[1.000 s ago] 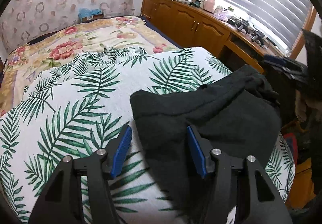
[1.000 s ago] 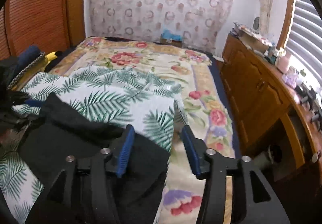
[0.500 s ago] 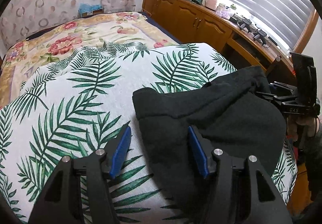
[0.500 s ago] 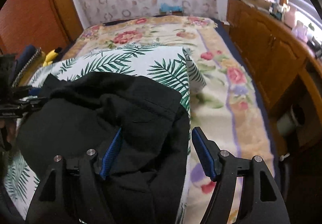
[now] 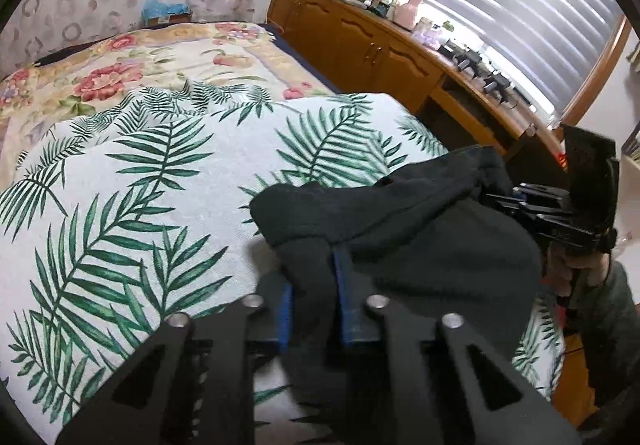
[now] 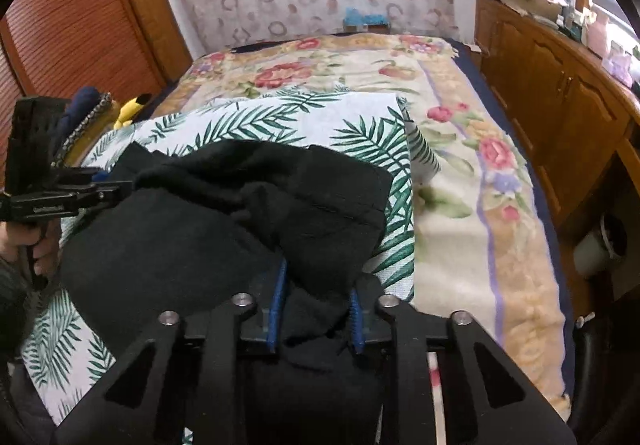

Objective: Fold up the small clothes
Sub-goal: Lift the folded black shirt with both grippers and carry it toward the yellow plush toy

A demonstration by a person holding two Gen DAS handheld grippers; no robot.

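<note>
The left tool (image 5: 310,295) is clamped on a near fold of the dark garment (image 5: 420,229), which lies bunched on the palm-leaf cloth (image 5: 140,197) over the bed; at right, the right tool (image 5: 552,217) meets the garment's far edge

A small black garment (image 5: 420,245) of soft, fleecy cloth lies rumpled on the leaf-print cover (image 5: 160,185) at the near end of the bed. One flap is doubled over on top, its edge stitched, and both near corners are bunched up and pinched.
</note>
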